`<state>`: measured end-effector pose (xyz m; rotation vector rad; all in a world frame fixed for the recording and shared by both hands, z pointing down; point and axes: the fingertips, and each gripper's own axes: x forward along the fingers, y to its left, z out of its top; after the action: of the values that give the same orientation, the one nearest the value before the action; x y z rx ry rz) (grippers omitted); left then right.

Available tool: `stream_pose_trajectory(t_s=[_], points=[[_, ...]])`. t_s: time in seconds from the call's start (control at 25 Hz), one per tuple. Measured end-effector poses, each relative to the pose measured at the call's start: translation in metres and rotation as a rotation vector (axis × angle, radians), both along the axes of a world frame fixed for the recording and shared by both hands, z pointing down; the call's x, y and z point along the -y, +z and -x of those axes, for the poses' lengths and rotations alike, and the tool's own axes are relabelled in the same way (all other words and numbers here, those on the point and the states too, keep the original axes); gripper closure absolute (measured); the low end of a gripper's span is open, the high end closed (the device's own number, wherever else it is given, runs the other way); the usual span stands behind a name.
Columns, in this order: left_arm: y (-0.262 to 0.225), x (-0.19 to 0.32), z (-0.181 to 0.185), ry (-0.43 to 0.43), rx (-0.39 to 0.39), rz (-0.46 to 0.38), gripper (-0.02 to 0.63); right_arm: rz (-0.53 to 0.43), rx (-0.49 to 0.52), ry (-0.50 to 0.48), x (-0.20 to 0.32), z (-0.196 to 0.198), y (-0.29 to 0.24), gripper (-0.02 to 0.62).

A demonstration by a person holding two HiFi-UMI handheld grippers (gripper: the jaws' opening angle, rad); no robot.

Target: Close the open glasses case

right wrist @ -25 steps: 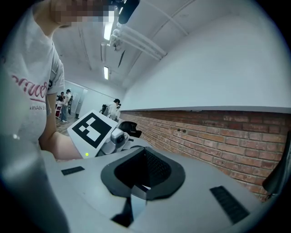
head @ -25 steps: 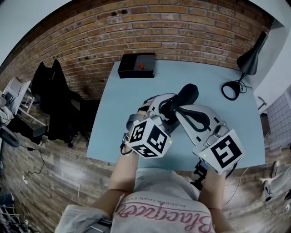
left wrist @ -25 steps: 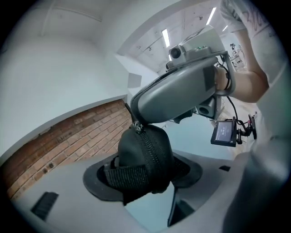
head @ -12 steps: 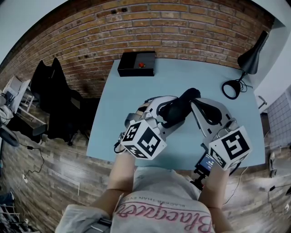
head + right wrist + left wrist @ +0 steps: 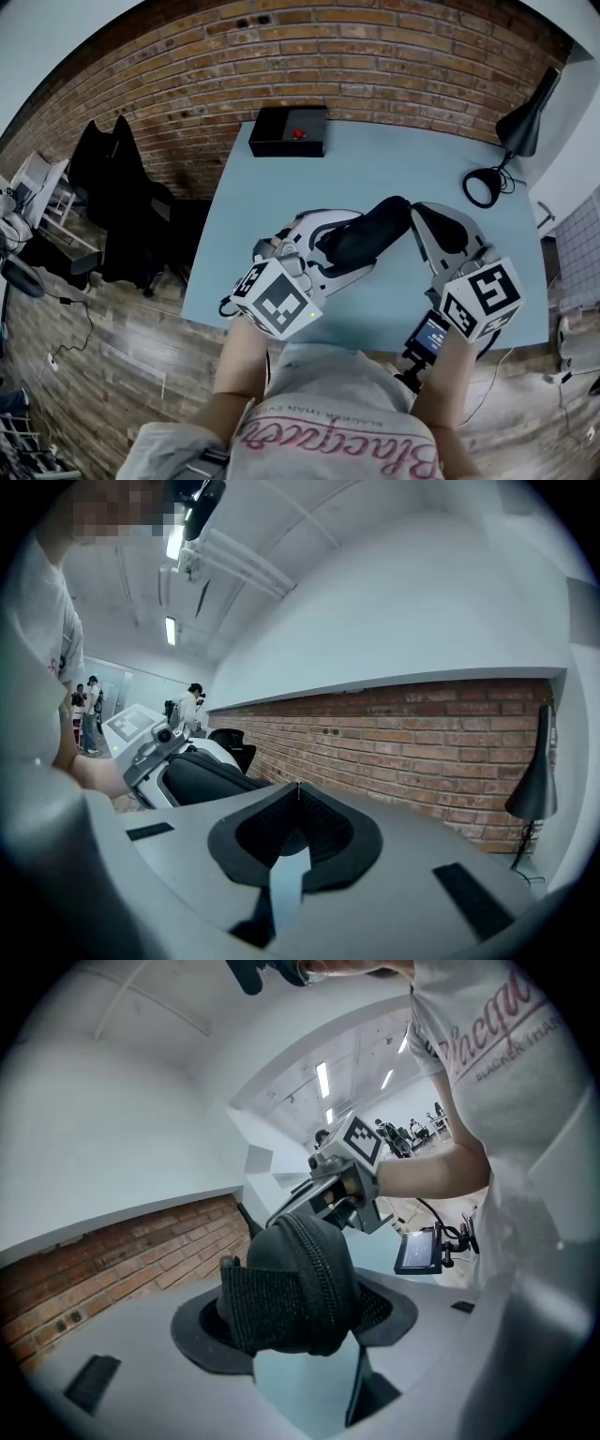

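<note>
The black zippered glasses case (image 5: 367,232) hangs above the pale blue table (image 5: 375,159), lying nearly level. My left gripper (image 5: 342,246) is shut on its near end. In the left gripper view the case (image 5: 292,1279) fills the gap between the pads (image 5: 246,1309), with its zipper seam running over the end. Its two halves look together there; whether it is zipped I cannot tell. My right gripper (image 5: 427,214) stands just right of the case's far end, apart from it. Its jaws meet at the tip (image 5: 298,789) with nothing between them. The case (image 5: 202,775) shows at the left of the right gripper view.
A black box with a red button (image 5: 289,131) sits at the table's far left corner. A black desk lamp (image 5: 520,122) with its round base (image 5: 483,187) stands at the far right. Dark chairs (image 5: 117,197) stand left of the table, and a brick wall runs behind it.
My left gripper has drawn back toward the lower left with the case, which now lies flatter. My right gripper has moved to the right, away from the case.
</note>
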<state>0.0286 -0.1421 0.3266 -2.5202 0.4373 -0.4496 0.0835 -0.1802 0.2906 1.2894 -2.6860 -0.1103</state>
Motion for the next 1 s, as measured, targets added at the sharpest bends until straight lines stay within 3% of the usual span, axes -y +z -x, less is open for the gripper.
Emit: stream_pose_trajectory(t_s=[0.24,0.36,0.48,0.56,0.76,1.0], points=[[-0.010,-0.011,0.002,0.054,-0.055,0.020,0.324,0.034,0.033,0.037,0.008,-0.014,0.010,0.574],[-0.024,-0.021,0.001,0.129,-0.143,0.015,0.324,0.043,0.056,0.025,0.007,-0.015,0.015,0.572],[-0.032,-0.018,0.003,0.139,-0.233,0.123,0.319,0.044,0.076,0.024,0.007,-0.014,0.014,0.574],[-0.021,-0.006,0.006,0.070,-0.188,0.186,0.310,0.034,0.101,0.039,0.007,-0.018,0.008,0.574],[0.012,0.017,0.010,-0.086,-0.025,0.202,0.305,-0.026,0.186,0.021,-0.003,-0.018,-0.020,0.574],[0.045,0.035,0.008,-0.202,0.147,0.228,0.305,-0.077,0.195,-0.054,-0.016,0.008,-0.042,0.574]])
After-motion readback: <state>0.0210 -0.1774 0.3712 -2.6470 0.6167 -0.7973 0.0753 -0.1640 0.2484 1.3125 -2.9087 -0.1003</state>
